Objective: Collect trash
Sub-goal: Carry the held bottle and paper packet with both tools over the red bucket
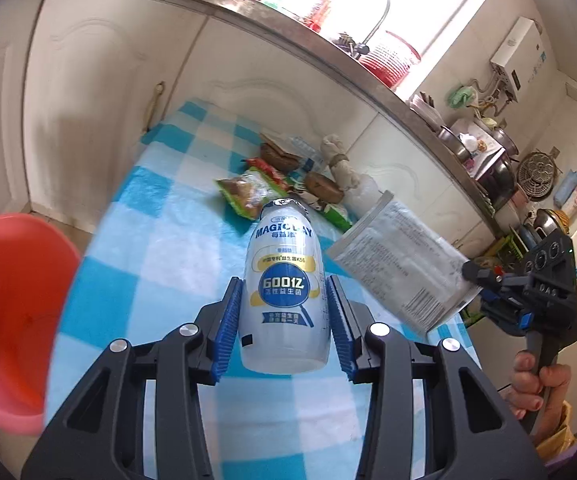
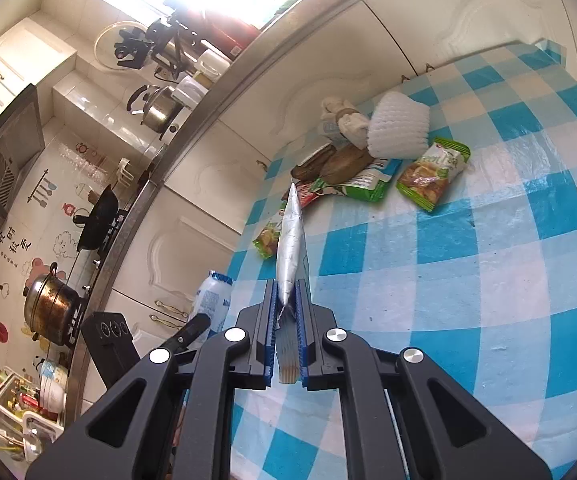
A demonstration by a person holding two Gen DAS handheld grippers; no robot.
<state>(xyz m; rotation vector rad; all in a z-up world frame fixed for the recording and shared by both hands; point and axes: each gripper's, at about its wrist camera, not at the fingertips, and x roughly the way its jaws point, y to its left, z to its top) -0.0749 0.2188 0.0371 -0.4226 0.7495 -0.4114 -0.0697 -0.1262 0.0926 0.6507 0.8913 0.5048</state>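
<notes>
Under you lies the blue-and-white checked cloth on the table [image 1: 136, 264], and at its left edge stands the wide pink plastic basin [image 1: 12, 312], which I take to be where the trash goes. Against the cupboard doors sits the remaining pile of trash [image 2: 372, 160]: green snack wrappers, a white foam fruit net, crumpled tissue and brown scraps, well apart from both your tools.

Your left gripper [image 1: 286, 312] is clenched on the white plastic probiotic drink bottle [image 1: 284, 280], its blue ribbed pads pressing the body low down, with the bottle standing out along the fingers, foil cap away from you. Your right gripper [image 2: 286, 312] is pinched fully closed on the thin silver foil sachet [image 2: 290, 248], gripped at one short edge, so most of it hangs free beyond the tips.

Both items are lifted clear of the cloth, so the step now looks like carrying them to the basin. Bring the bottle over the rim before you let go, since a round bottle will roll if it lands on the cloth. Keep the sachet clamped until it is well inside too; light foil flutters and can slide off a rim. Release low, one hand at a time.
</notes>
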